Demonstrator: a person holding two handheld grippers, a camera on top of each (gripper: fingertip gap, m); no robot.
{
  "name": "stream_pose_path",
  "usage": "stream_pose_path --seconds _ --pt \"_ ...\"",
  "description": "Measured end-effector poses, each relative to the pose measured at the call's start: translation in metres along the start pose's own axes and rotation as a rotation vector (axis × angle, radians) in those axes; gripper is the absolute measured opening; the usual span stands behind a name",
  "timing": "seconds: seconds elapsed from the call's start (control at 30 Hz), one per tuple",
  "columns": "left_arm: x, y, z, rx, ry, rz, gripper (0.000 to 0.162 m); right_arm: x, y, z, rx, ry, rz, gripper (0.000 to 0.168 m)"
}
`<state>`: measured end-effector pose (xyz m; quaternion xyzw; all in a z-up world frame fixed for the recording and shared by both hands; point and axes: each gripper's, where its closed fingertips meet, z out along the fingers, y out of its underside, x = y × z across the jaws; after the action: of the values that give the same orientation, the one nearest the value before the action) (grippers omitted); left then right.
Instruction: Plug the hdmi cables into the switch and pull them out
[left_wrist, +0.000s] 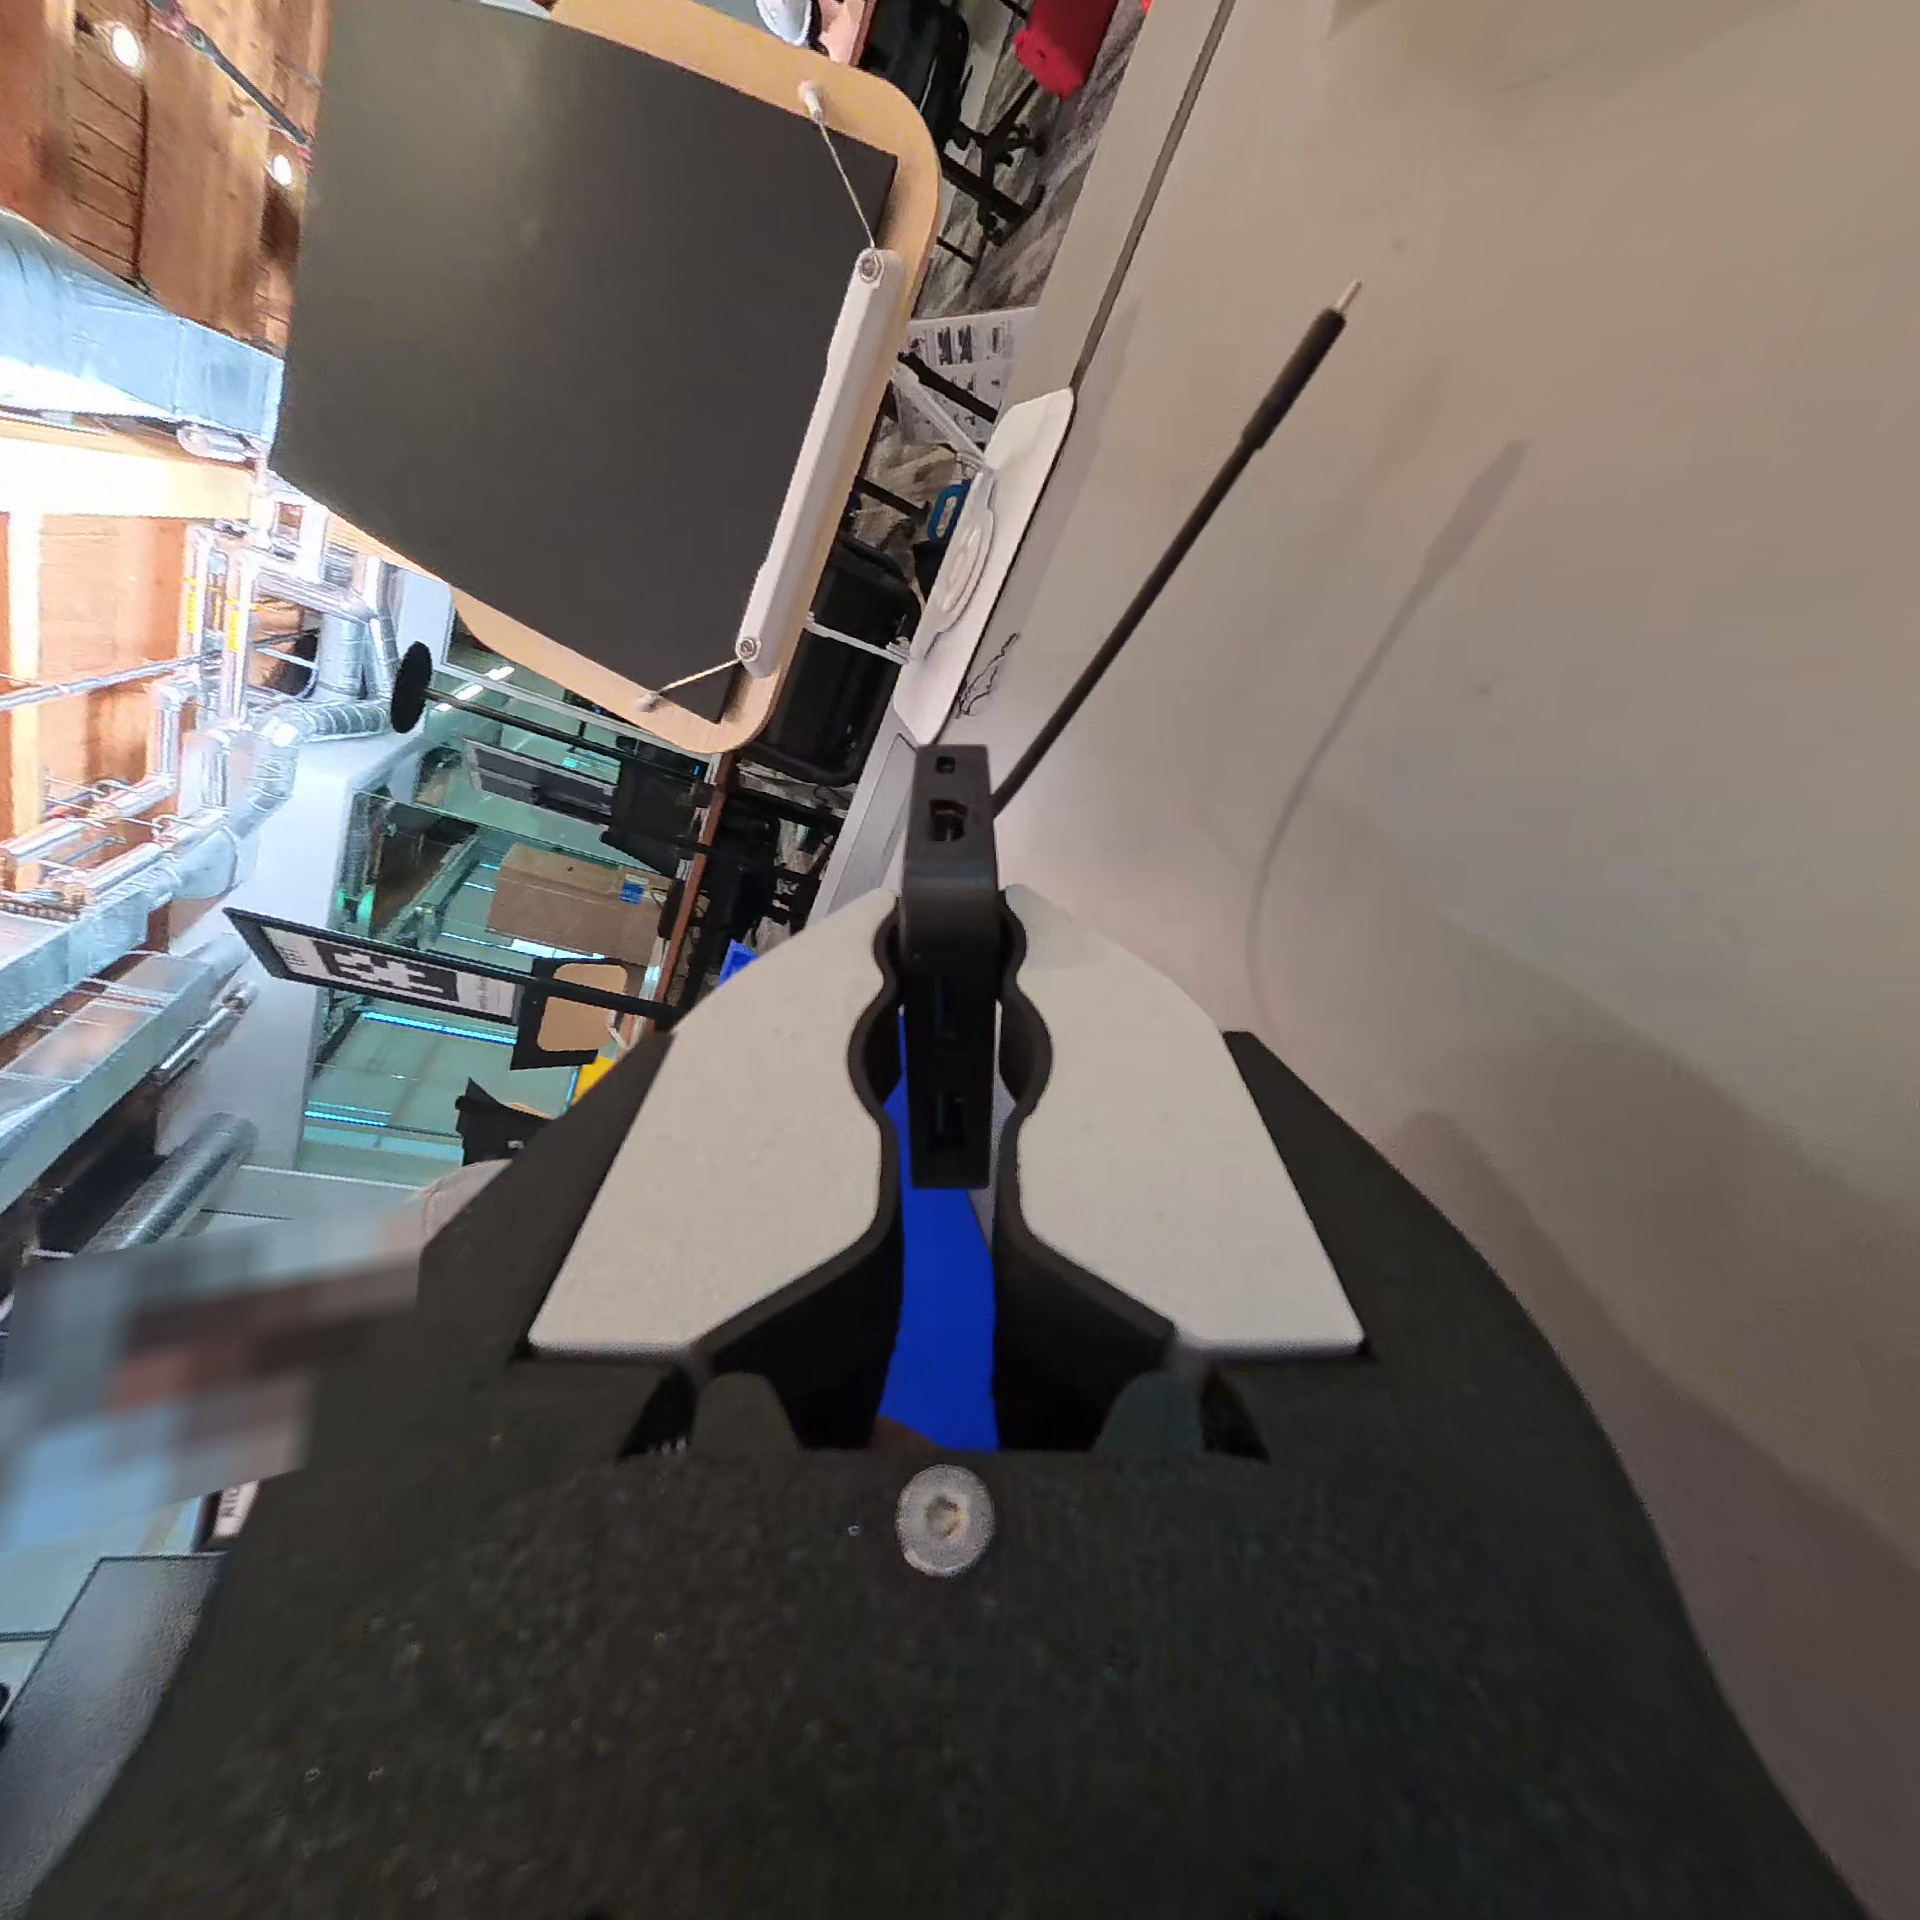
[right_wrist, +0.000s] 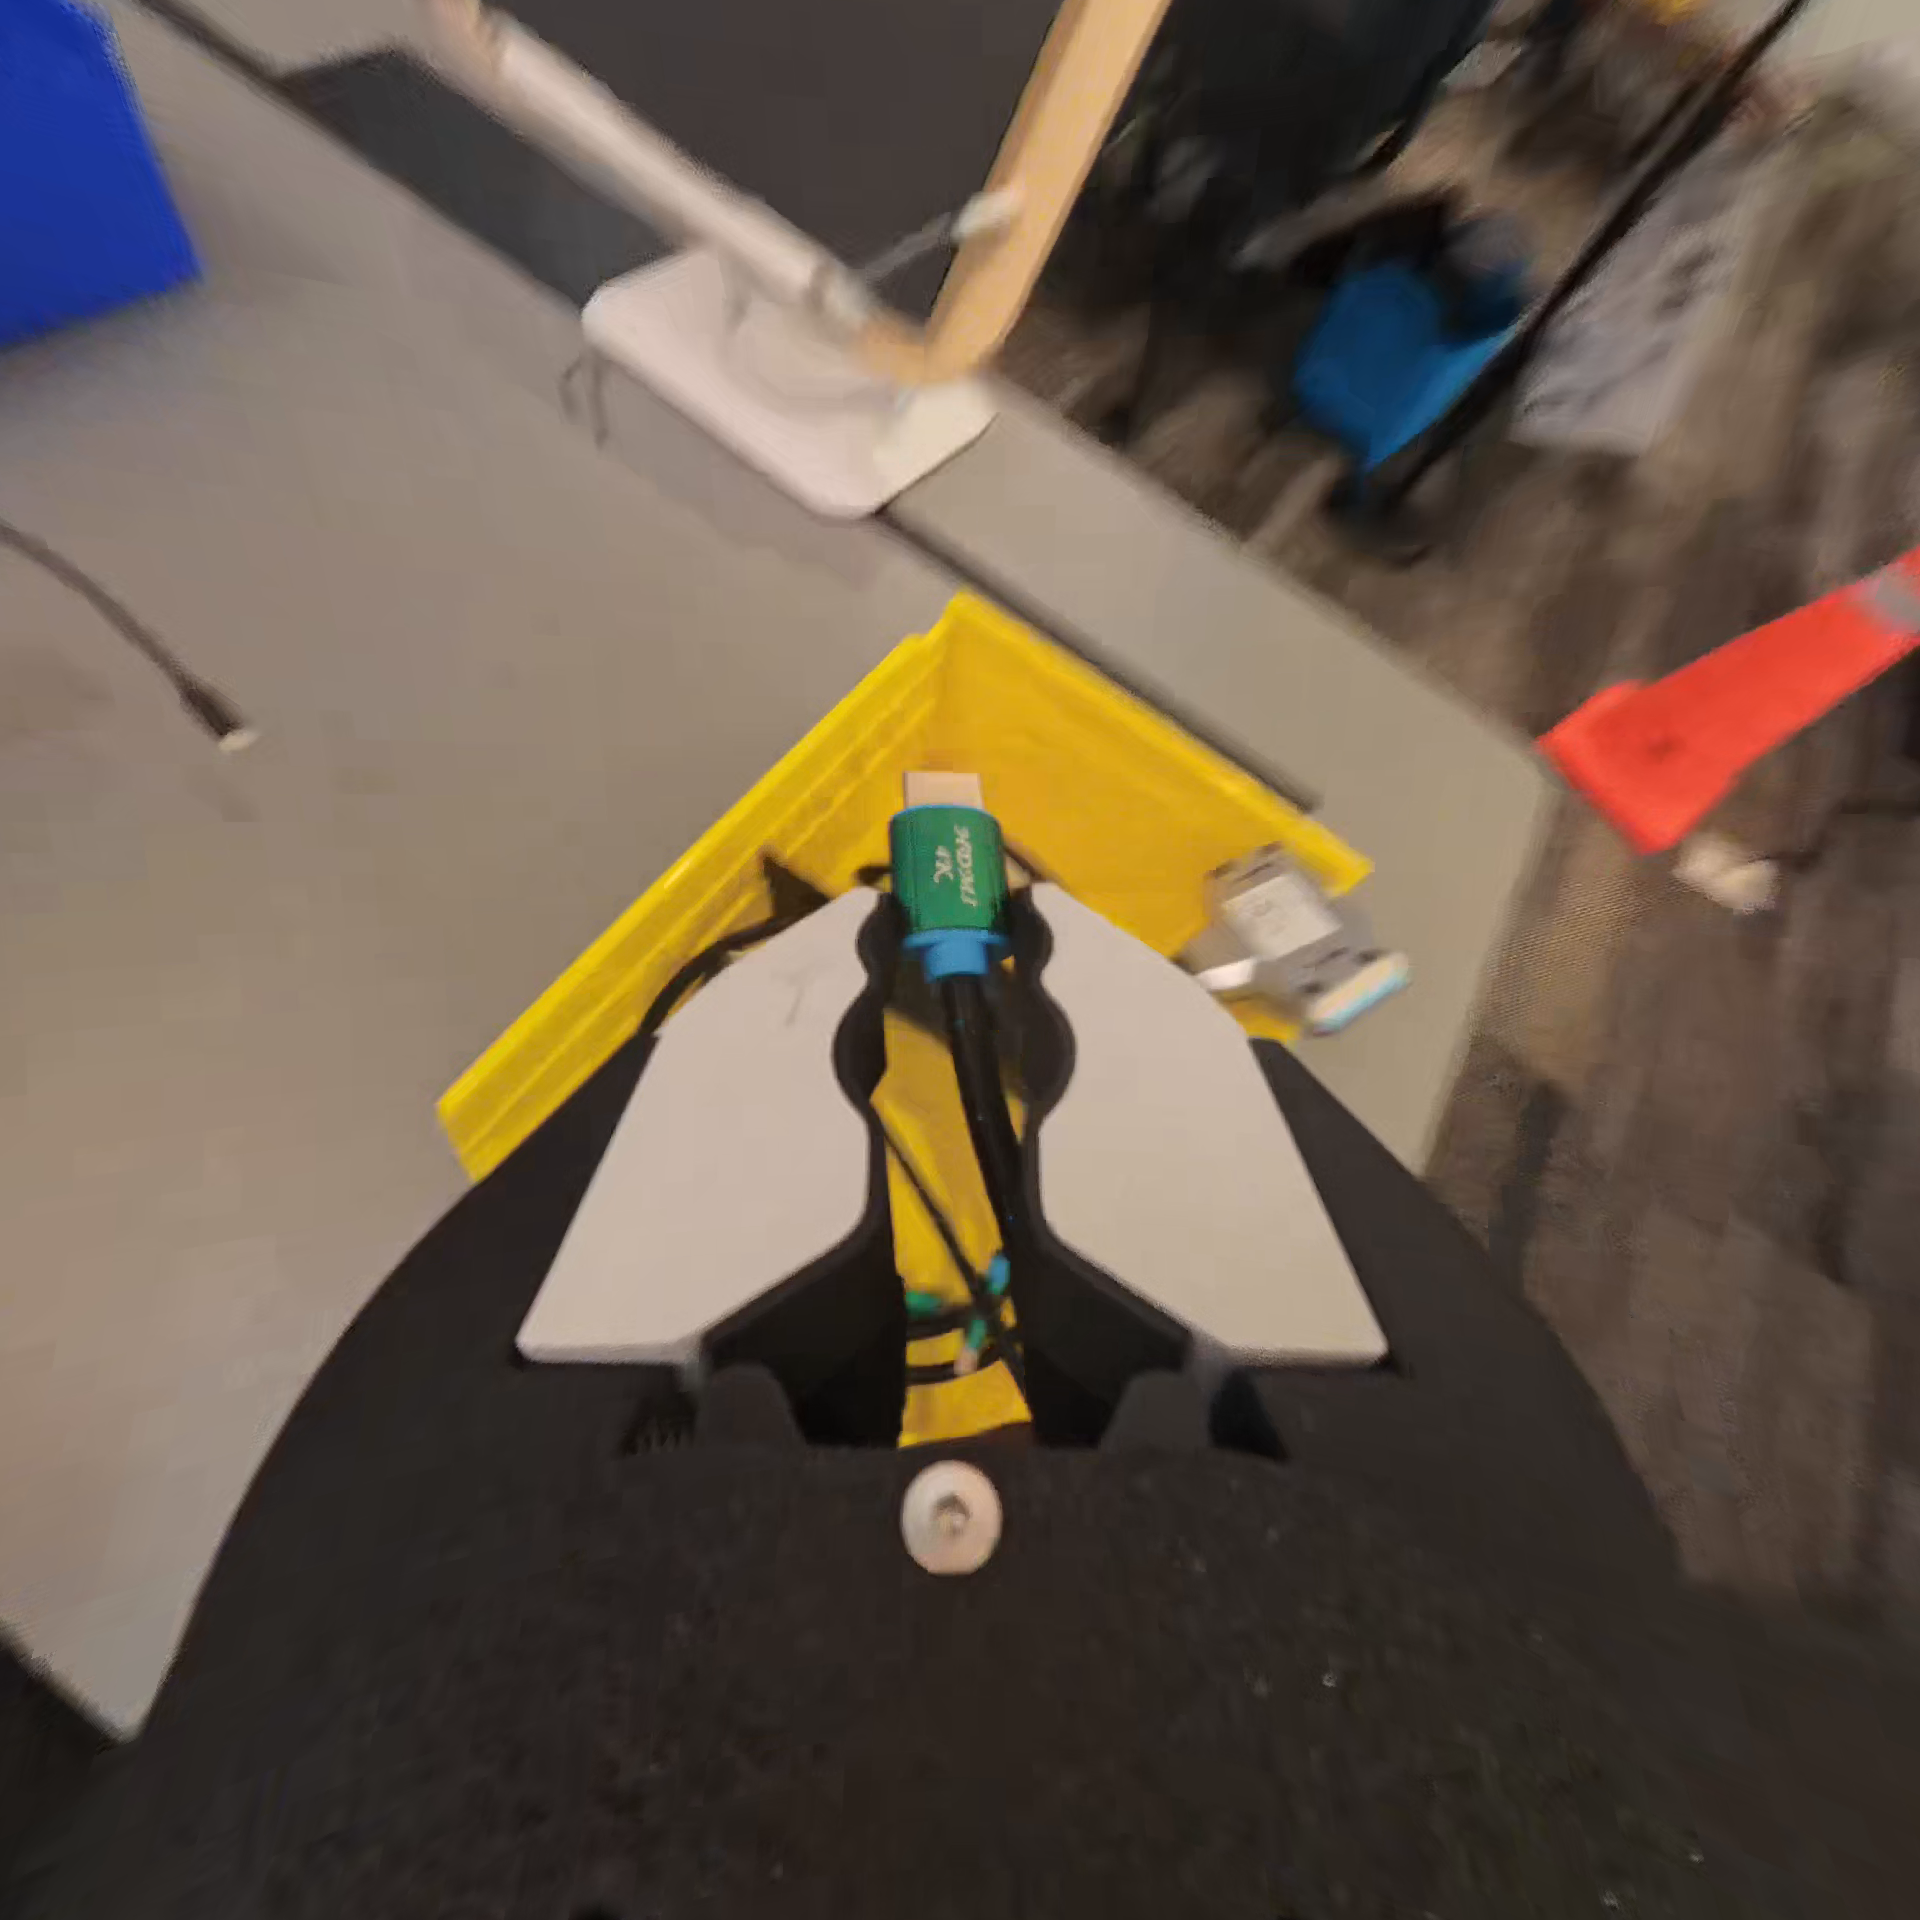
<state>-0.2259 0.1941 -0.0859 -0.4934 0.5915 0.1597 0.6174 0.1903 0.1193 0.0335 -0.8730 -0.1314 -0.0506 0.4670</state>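
At frame centre, the left gripper (left_wrist: 948, 935) clamped the black switch (left_wrist: 948, 966) and the right gripper (right_wrist: 948, 914) pinched a green HDMI plug (right_wrist: 943, 868), apparently not yet inserted.

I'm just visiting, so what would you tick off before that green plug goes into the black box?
1. Left gripper shut on the switch: ok.
2. Right gripper shut on the green HDMI plug: ok.
3. Plug's metal tip pokes out past the fingers: ok.
4. Open ports visible on the switch's edge: ok.
5. Plug lined up with a port: cannot tell, neither view shows both.
6. Cable free of the tangle in the yellow bin: cannot tell.
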Motion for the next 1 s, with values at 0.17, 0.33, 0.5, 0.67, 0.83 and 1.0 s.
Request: stream_pose_path --seconds 0.17,0.33,0.5,0.67,0.83,1.0 --pt "0.006 0.005 0.004 -0.024 0.02 0.008 0.013 -0.014 0.057 0.068 -0.202 -0.142 -0.091 0.022" --pt "0.003 -0.002 0.0 0.015 -0.004 0.007 0.013 -0.022 0.099 0.109 -0.494 -0.151 -0.545 0.021" --pt "0.007 0.0 0.001 0.007 0.003 0.02 0.014 -0.056 0.132 0.127 -0.716 -0.4 -0.718 0.022" --pt "0.009 0.004 0.001 0.002 0.018 0.01 0.013 -0.048 0.127 0.131 -0.748 -0.41 -0.725 0.023" --pt "0.011 0.009 0.0 -0.004 0.026 0.014 0.014 -0.053 0.084 0.107 -0.575 -0.478 -0.405 0.056" --pt "0.008 0.01 0.001 -0.009 0.028 0.005 0.014 -0.026 0.029 0.068 -0.288 -0.371 -0.27 0.055"
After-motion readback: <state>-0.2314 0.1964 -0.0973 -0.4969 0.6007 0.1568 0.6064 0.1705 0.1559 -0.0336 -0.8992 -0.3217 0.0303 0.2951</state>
